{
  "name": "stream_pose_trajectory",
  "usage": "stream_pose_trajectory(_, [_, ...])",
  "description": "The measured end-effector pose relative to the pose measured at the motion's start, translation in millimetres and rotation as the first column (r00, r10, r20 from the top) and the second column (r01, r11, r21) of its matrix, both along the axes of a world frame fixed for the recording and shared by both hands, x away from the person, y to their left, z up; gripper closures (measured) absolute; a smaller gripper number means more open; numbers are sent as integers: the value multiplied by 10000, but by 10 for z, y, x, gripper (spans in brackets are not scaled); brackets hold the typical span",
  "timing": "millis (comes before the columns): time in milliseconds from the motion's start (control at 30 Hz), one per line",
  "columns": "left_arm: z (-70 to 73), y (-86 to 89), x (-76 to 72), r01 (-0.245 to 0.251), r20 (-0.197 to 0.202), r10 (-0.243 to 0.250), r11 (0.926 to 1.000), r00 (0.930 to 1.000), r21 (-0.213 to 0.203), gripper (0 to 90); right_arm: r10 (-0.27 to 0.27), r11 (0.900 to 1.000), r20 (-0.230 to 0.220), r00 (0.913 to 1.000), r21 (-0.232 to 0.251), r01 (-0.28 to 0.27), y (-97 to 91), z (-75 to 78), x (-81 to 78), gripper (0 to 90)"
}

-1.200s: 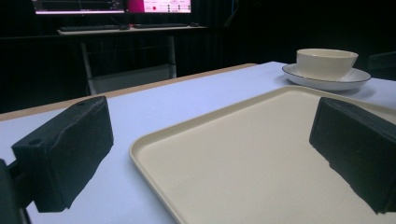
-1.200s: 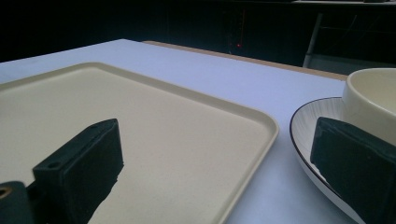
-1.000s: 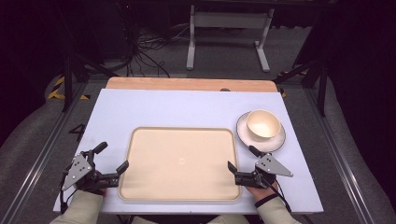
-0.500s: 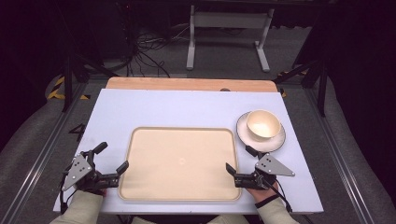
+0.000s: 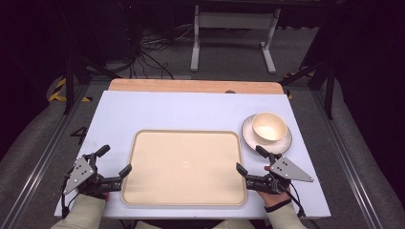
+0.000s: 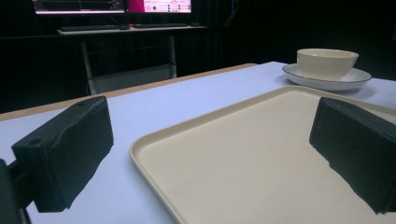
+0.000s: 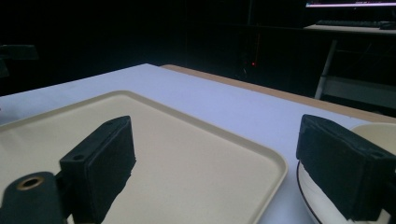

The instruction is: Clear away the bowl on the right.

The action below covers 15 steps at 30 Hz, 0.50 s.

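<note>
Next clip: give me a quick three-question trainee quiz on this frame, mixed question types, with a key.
1. True or false: the bowl sits on the tray.
2. Multiple choice: the left gripper is (a) shut on the tray's rim, (b) open with one jaw over the tray's left edge and one off it, (c) raised above the bowl.
3. Fill in: the bowl rests on a white ____ beside the tray's far right corner.

Key
1. False: it stands on the table, off the tray.
2. b; the right gripper mirrors it, open at the tray's right edge.
3. Saucer.
</note>
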State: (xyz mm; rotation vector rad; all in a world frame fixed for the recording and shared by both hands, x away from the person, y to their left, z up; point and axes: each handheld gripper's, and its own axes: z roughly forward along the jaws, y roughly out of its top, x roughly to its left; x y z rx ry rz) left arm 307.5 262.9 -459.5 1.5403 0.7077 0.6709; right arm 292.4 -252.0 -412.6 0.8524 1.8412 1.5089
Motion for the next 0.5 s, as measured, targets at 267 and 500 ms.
stream_pose_trajectory(267, [0, 2, -3, 13, 29, -13, 10000, 10000, 53, 1, -2, 9994, 208, 9998, -342, 9, 35, 59, -42, 122])
stream_pose_trajectory(500, [1, 3, -5, 25, 31, -25, 10000, 10000, 50, 1, -1094, 9929, 919, 9897, -363, 1131, 14, 77, -101, 157])
